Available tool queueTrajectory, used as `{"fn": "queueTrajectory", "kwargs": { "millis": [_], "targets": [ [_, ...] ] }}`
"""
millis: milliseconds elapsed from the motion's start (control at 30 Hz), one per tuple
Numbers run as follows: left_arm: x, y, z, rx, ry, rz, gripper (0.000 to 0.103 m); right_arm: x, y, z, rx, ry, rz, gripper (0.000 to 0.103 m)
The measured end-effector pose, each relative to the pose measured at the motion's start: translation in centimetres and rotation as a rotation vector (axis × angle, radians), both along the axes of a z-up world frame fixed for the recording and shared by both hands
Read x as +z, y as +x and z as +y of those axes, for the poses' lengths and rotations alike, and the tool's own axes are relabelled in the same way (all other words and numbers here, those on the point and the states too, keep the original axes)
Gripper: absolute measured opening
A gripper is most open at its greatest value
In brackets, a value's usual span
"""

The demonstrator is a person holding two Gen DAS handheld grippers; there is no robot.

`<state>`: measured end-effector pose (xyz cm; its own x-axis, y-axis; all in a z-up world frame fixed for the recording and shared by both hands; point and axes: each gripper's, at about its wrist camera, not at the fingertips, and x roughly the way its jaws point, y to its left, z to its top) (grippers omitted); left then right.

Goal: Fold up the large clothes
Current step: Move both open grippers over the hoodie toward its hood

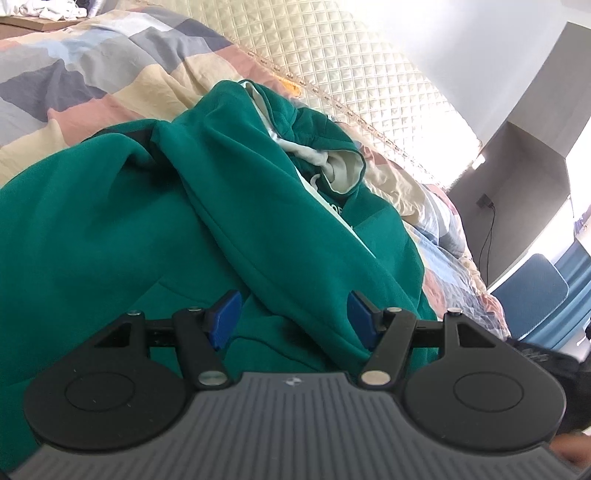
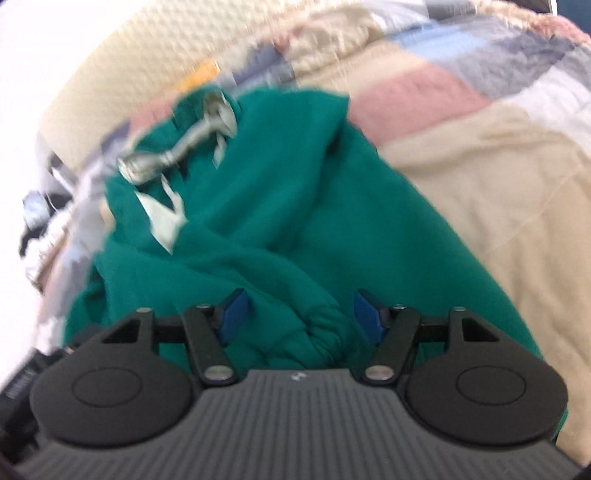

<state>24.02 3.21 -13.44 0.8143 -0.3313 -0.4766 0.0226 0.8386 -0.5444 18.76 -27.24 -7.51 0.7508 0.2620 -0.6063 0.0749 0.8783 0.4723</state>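
Observation:
A green hoodie (image 1: 122, 229) with a pale lining lies crumpled on the bed. In the left wrist view one sleeve (image 1: 258, 206) runs diagonally across its body, and the hood (image 1: 314, 147) lies beyond. My left gripper (image 1: 294, 319) hovers over the near end of that sleeve, open, its blue pads (image 1: 225, 317) clear of the cloth. The right wrist view is blurred. There the hoodie (image 2: 280, 206) shows a grey drawstring (image 2: 173, 155) near the hood. My right gripper (image 2: 301, 315) is open, with a bunched sleeve cuff (image 2: 321, 328) lying between the pads, not pinched.
The hoodie rests on a patchwork quilt (image 1: 85, 81) of grey, pink and cream blocks. A cream quilted headboard or mattress side (image 1: 332, 59) stands behind. White clothes (image 1: 55, 11) lie at the far left. A blue chair (image 1: 532, 291) and a grey wall unit (image 1: 517, 177) stand on the right.

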Motion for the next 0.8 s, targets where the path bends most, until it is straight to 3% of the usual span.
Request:
{"fn": "queueTrajectory", "kwargs": {
  "millis": [133, 267, 400, 433, 467, 567, 633, 800],
  "targets": [
    [0.5, 1.5, -0.2, 0.006, -0.01, -0.001, 0.067, 2.1, -1.0, 0.7, 0.048, -0.023, -0.152, 0.067],
    [0.0, 3.8, -0.8, 0.023, -0.021, 0.045, 0.068, 2.0, -0.4, 1.5, 0.138, 0.015, -0.175, 0.067],
    [-1.0, 6.3, -1.7, 0.027, -0.005, 0.097, 0.068, 0.6, 1.3, 2.3, 0.191, 0.008, -0.072, 0.038],
    [-1.1, 6.7, -1.9, 0.033, 0.0, 0.103, 0.063, 0.1, 1.7, 2.4, 0.194, 0.008, -0.04, 0.036],
    [-1.1, 7.1, -2.1, 0.041, 0.016, 0.108, 0.046, -0.3, 2.0, 2.4, 0.198, 0.008, -0.012, 0.034],
    [-0.3, 7.9, -2.7, 0.045, 0.068, 0.102, 0.016, -0.9, 2.5, 2.8, 0.209, 0.009, 0.013, 0.032],
    [0.7, 8.1, -2.4, 0.051, 0.064, 0.086, 0.008, -0.4, 2.3, 3.2, 0.223, -0.003, -0.03, 0.032],
    [3.5, 8.4, -1.3, 0.064, 0.134, 0.02, 0.006, 0.7, 1.8, 4.6, 0.286, -0.026, -0.12, 0.032]
  ]
}}
